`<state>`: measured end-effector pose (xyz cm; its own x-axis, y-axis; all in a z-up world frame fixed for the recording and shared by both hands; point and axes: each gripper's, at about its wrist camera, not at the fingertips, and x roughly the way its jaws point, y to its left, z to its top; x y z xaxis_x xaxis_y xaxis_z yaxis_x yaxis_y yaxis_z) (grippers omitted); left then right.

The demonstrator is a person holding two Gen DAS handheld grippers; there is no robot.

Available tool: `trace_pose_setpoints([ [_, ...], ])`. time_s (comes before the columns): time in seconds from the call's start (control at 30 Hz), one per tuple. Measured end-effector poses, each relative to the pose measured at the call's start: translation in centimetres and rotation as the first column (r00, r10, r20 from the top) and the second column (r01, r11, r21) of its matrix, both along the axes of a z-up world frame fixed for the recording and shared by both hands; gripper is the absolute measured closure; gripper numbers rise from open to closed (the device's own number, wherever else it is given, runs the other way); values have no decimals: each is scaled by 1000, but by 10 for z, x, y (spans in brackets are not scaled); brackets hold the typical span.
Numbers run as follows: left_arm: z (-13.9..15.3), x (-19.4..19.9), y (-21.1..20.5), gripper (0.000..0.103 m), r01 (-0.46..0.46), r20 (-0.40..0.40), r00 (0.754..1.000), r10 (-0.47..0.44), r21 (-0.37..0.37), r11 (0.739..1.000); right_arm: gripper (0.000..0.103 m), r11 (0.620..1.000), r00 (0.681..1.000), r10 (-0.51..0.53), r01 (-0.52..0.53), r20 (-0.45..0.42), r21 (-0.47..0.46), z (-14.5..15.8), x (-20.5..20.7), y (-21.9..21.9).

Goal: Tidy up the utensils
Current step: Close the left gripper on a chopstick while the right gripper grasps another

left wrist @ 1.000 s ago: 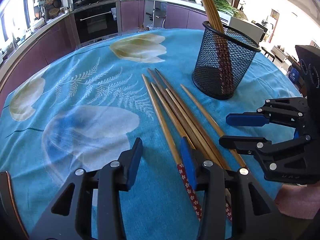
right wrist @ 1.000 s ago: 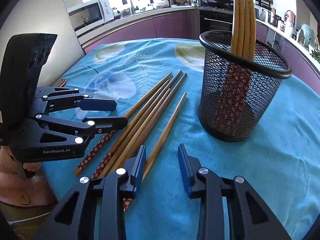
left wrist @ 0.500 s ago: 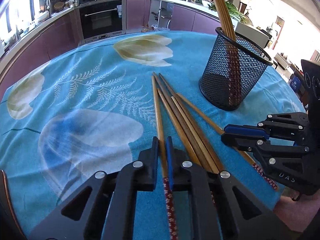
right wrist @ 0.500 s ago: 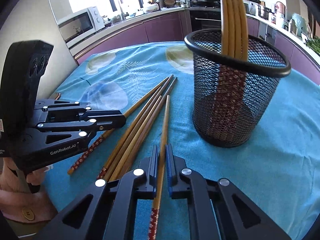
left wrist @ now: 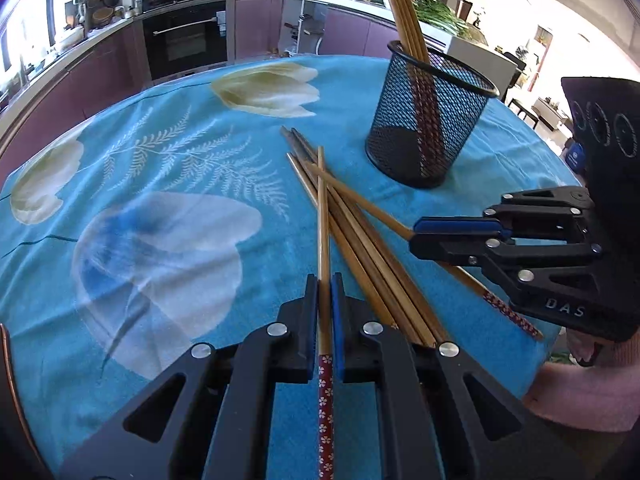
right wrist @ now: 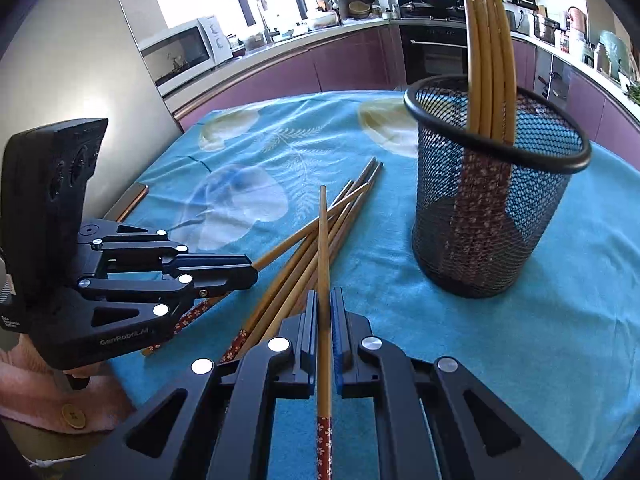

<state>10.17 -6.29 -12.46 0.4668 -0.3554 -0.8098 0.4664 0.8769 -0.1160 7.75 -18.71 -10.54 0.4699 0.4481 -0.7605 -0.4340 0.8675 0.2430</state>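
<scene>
A black mesh holder [left wrist: 428, 136] [right wrist: 492, 216] stands on the blue tablecloth with several bamboo chopsticks [left wrist: 404, 12] [right wrist: 486, 60] upright in it. Several loose chopsticks [left wrist: 360, 248] [right wrist: 296, 280] lie in a bundle in front of it. My left gripper [left wrist: 324, 280] [right wrist: 250, 270] is shut on one chopstick [left wrist: 323, 220], which crosses over the bundle. My right gripper [right wrist: 325, 294] [left wrist: 416, 236] is shut on another chopstick [right wrist: 323, 240], gripped just ahead of its red flowered end and also slanting over the bundle.
The flower-print blue tablecloth [left wrist: 160, 200] covers a round table whose edge falls away close behind both grippers. A copper-edged flat object [right wrist: 128, 204] lies at the left rim. A person's pink sleeve [left wrist: 580, 400] is behind the right gripper. Kitchen cabinets and an oven stand beyond.
Both grippers went from open to shut, each on one chopstick. The two held chopsticks have swung off the table and now cross above the loose bundle.
</scene>
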Motion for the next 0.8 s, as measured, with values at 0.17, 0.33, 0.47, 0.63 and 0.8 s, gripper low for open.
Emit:
trace_pose_setpoints([
  [0.17, -1, 6, -3, 88, 5, 18, 1000, -5, 30, 1000, 97, 1000, 1000, 5, -5, -13, -25, -6, 4, 6],
  [0.33, -2, 19, -4, 79, 30, 4, 1000, -30, 19, 999, 96, 1000, 1000, 7, -7, -15, -26, -8, 6, 6],
  [0.47, -2, 30, -8, 81, 25, 9, 1000, -25, 33, 999, 97, 1000, 1000, 2, -2, -7, -21, -6, 5, 5],
  [0.63, -1, 34, -8, 94, -8, 14, 1000, 7, 49, 999, 97, 1000, 1000, 3, -3, 16, -9, 2, 1, 1],
  [0.8, -2, 32, -7, 94, -6, 16, 1000, 5, 53, 999, 97, 1000, 999, 3, -4, 42, 9, 12, -4, -4],
])
